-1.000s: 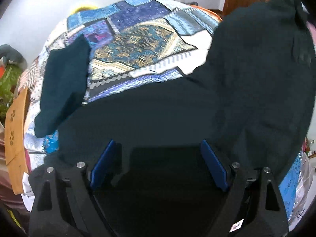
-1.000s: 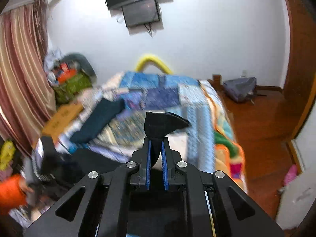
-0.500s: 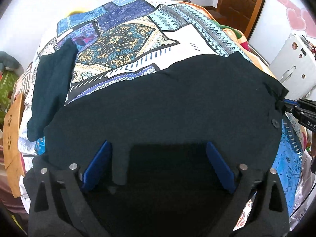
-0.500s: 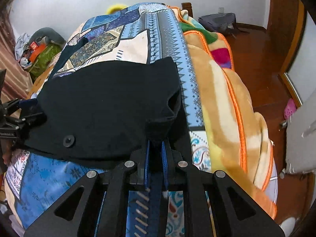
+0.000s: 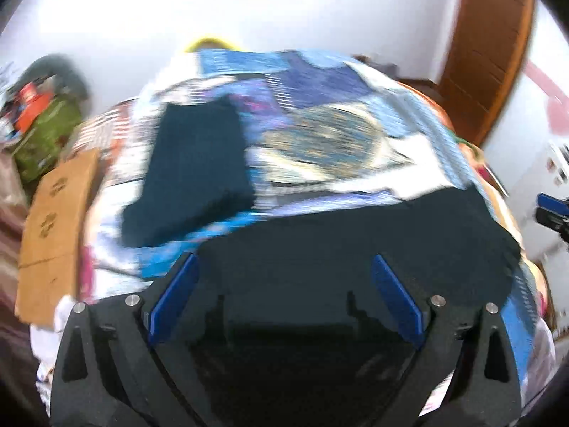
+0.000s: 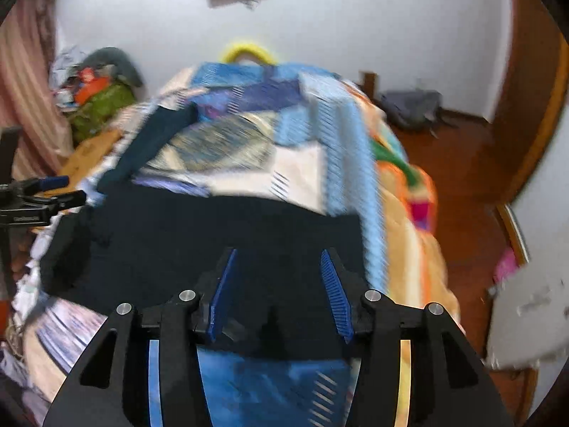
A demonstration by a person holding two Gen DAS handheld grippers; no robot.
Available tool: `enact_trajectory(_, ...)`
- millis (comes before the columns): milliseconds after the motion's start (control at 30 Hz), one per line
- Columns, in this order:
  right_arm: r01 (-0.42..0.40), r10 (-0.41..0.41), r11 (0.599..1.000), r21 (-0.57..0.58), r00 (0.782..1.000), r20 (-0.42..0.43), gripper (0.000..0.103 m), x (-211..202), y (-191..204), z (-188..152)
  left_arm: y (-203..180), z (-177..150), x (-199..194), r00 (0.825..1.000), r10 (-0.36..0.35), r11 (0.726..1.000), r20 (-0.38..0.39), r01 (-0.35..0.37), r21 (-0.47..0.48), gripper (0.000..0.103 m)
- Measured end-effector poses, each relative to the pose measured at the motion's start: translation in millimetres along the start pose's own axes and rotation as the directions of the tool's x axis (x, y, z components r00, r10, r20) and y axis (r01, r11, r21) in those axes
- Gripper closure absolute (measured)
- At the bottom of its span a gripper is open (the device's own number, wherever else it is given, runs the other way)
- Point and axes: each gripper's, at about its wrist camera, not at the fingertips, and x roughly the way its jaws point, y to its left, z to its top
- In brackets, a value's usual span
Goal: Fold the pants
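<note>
The black pants lie flat across the near end of the patchwork bed quilt. They also show in the right wrist view. My left gripper is open and empty, just above the pants' near edge. My right gripper is open and empty over the pants' right end. The right gripper shows at the right edge of the left wrist view, and the left gripper at the left edge of the right wrist view. Both views are motion-blurred.
A dark teal folded garment lies on the quilt's left side. A cardboard box and a clutter pile stand left of the bed. A grey bag lies on the wooden floor; a door is at right.
My right gripper has opened and let go of the pants, which now lie flat. Both grippers have tilted up and pulled back slightly; the left stayed open.
</note>
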Motion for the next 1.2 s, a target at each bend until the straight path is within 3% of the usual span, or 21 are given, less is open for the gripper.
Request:
enact_trajectory(167,-0.115,0.116,0.988,-0.102,0.993,0.01,0.054,34.6,63.9,38.4,103.5,-20.4,-4.2,0.989,0.138,0.981,-0.045,-0.142,-0.129,0.005)
enact_trajectory(233,-0.176,0.176,0.976,-0.13,0.984,-0.013,0.054,56.7,89.4,50.6,144.3,-34.4,0.3,0.977,0.194,0.964,-0.085,-0.206,-0.17,0.005)
enact_trajectory(333,-0.225,0.218,0.959,-0.175,0.974,-0.056,0.054,88.3,124.0,62.6,185.3,-59.7,8.3,0.958,0.244,0.939,-0.152,-0.273,-0.21,0.005)
enact_trajectory(433,-0.278,0.257,0.934,-0.223,0.959,-0.116,0.054,123.9,156.7,71.0,213.3,-86.4,20.4,0.949,0.232,0.923,-0.214,-0.284,-0.258,0.005)
enact_trajectory(600,-0.353,0.287,0.894,-0.277,0.924,-0.251,0.054,182.8,210.9,74.9,230.7,-125.0,38.9,0.944,0.181,0.926,-0.276,-0.258,-0.277,0.005)
enact_trajectory(700,-0.387,0.281,0.865,-0.321,0.902,-0.329,0.054,212.3,238.6,74.4,221.9,-138.7,53.4,0.939,0.179,0.939,-0.293,-0.252,-0.233,0.007)
enact_trajectory(900,-0.433,0.242,0.827,-0.359,0.85,-0.467,0.055,256.1,271.9,67.5,213.3,-153.2,58.8,0.943,0.209,0.944,-0.258,-0.264,-0.2,0.011)
enact_trajectory(967,-0.45,0.219,0.801,-0.396,0.834,-0.506,0.081,261.9,279.7,60.2,216.8,-157.4,58.1,0.947,0.203,0.941,-0.249,-0.259,-0.217,0.011)
enact_trajectory(1000,-0.456,0.21,0.789,-0.411,0.83,-0.517,0.088,263.5,283.2,56.3,218.1,-159.2,58.1,0.948,0.202,0.941,-0.247,-0.258,-0.221,0.011)
enact_trajectory(1067,-0.421,0.174,0.78,-0.462,0.856,-0.486,0.093,261.5,289.6,51.2,223.3,-163.1,56.5,0.949,0.198,0.937,-0.245,-0.257,-0.238,0.01)
enact_trajectory(1200,-0.294,0.112,0.823,-0.486,0.922,-0.37,0.095,251.9,284.0,57.0,228.7,-164.5,55.0,0.948,0.196,0.933,-0.251,-0.259,-0.249,0.01)
